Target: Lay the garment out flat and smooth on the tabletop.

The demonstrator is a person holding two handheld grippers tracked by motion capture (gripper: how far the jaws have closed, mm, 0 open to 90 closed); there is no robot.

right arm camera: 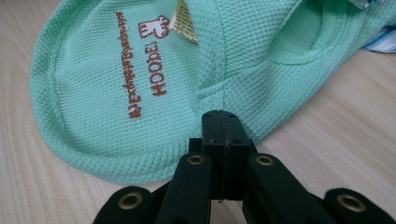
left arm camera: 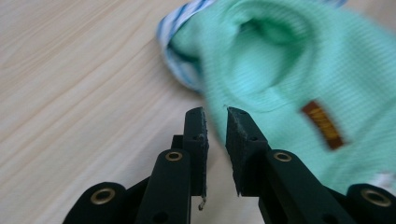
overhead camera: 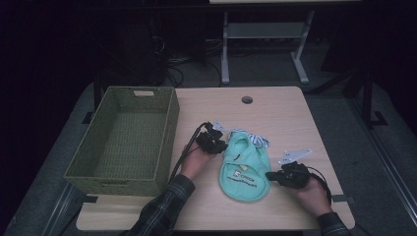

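While the left hand-held gripper (left arm camera: 215, 114) stands with its jaws a narrow gap apart, gripping nothing, its tips sit at the edge of the mint-green pet garment (overhead camera: 244, 167) lying flat on the table (overhead camera: 290, 113). The right hand-held gripper (right arm camera: 220, 116) is clenched, jaws pressed together at the garment's hem; whether cloth is pinched cannot be told. A woven basket (overhead camera: 125, 140) stands beyond the left hand-held gripper.

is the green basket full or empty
Empty. The high view looks straight into the basket and shows bare woven bottom and walls; the mint green garment lies outside it on the table.
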